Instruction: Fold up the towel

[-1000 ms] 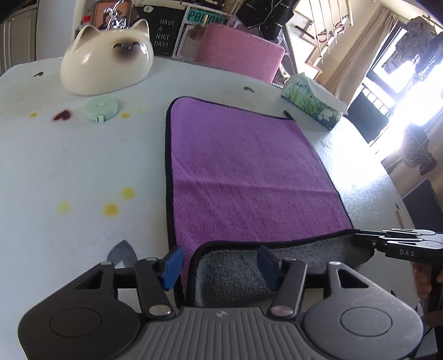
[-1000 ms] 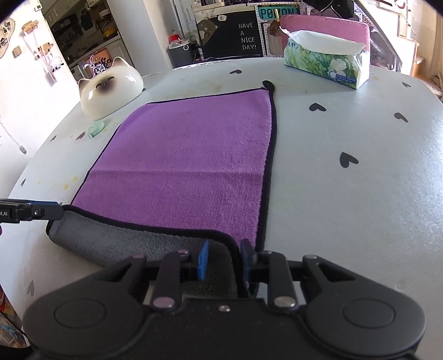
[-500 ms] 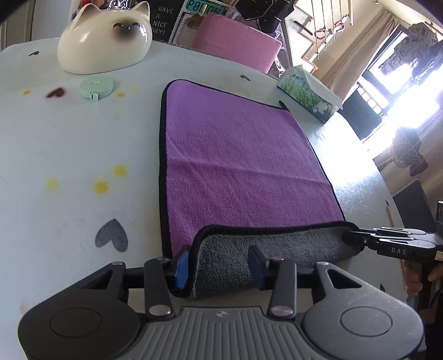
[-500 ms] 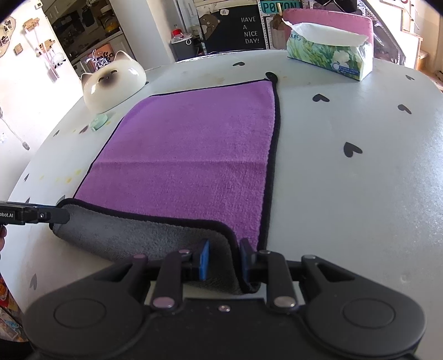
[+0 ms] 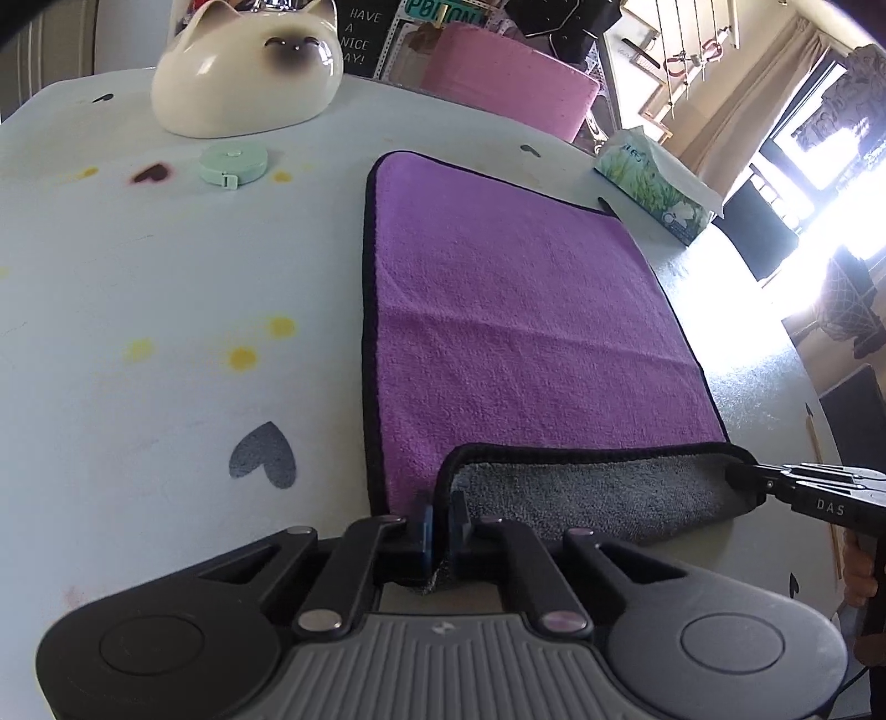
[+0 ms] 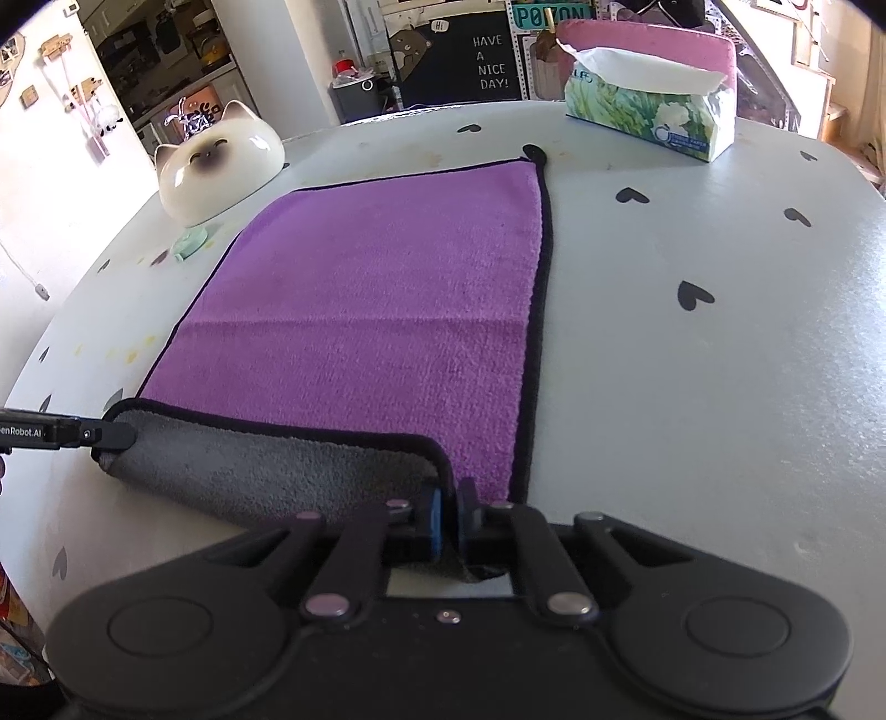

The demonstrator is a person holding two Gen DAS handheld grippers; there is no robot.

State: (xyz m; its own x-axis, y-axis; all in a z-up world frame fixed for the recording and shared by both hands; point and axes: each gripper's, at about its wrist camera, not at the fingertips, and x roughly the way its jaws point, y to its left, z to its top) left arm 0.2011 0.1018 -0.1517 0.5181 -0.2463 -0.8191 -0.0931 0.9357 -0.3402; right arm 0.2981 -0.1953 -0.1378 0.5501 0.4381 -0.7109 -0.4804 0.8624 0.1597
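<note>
The left gripper (image 5: 437,526) and right gripper (image 6: 449,518) each pinch a near corner of the purple towel (image 5: 526,310), its grey underside rolled back; its long axis runs toward the table's (image 6: 692,387) far edge.

A pale round table (image 6: 720,387) dotted with dark heart shapes fills the lower frame in a sunlit home. At upper right of the left wrist view, daylight blazes through a window (image 5: 830,183) hung with beige curtains (image 5: 736,111). A pink chair back (image 5: 509,83) rises behind the table's far edge at top centre. Beside it stands a black letter board (image 6: 490,61) reading "HAVE A NICE DAY!". At upper left of the right wrist view, a white wall (image 6: 33,183) carries small hanging ornaments, with dark kitchen shelving (image 6: 166,50) beyond.
</note>
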